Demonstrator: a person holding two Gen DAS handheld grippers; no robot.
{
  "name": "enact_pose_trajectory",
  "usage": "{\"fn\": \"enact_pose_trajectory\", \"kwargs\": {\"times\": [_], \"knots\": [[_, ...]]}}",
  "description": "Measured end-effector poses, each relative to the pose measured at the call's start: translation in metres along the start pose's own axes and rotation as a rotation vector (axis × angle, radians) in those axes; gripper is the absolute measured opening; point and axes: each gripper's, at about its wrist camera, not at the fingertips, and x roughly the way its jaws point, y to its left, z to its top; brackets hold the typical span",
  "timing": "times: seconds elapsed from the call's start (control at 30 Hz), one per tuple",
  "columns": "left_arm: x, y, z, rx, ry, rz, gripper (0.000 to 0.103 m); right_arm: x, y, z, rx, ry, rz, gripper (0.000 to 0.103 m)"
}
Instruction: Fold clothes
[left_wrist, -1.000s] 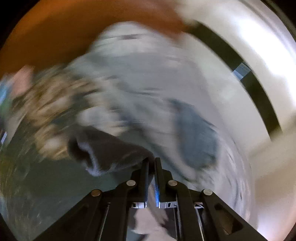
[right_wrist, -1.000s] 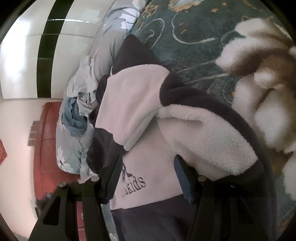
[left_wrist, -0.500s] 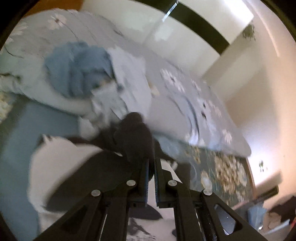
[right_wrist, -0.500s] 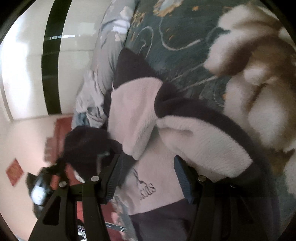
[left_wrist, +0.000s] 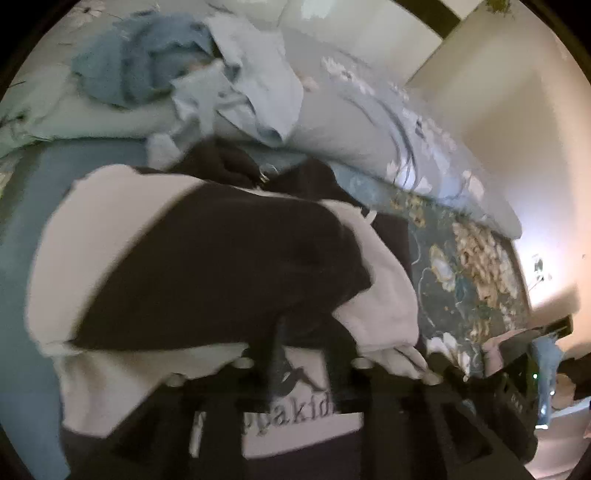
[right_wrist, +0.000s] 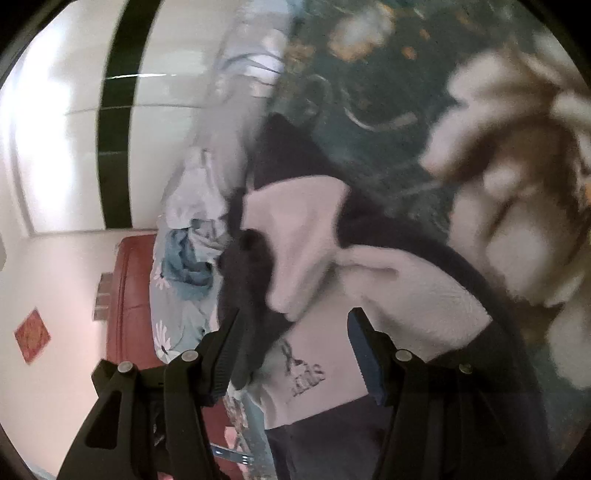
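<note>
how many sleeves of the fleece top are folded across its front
2: the dark sleeve lies across the chest on one side, the white-lined sleeve crosses from the other. The fleece top may hide further folds.

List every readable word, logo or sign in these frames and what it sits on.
"...akid": dark print, first letters hidden, on the white chest panel of the fleece sweatshirt, under a dark figure logo.
Same print in the right wrist view: too blurred to read.
Red wall decoration: no legible text.

The left hand-held gripper (left_wrist: 301, 354) has swung in, laid the dark sleeve (left_wrist: 221, 266) across the white fleece sweatshirt (left_wrist: 384, 295), and its jaws are opening off it.
</note>
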Motion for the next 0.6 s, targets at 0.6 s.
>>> {"fn": "enact_pose_trajectory", "kwargs": {"times": [0.6], "knots": [[-0.002,0.130,-0.040,-0.087,0.064,0.422,0.056,0.089,0.055,0.050,-0.210,0.127,-0.119,0.059]]}}
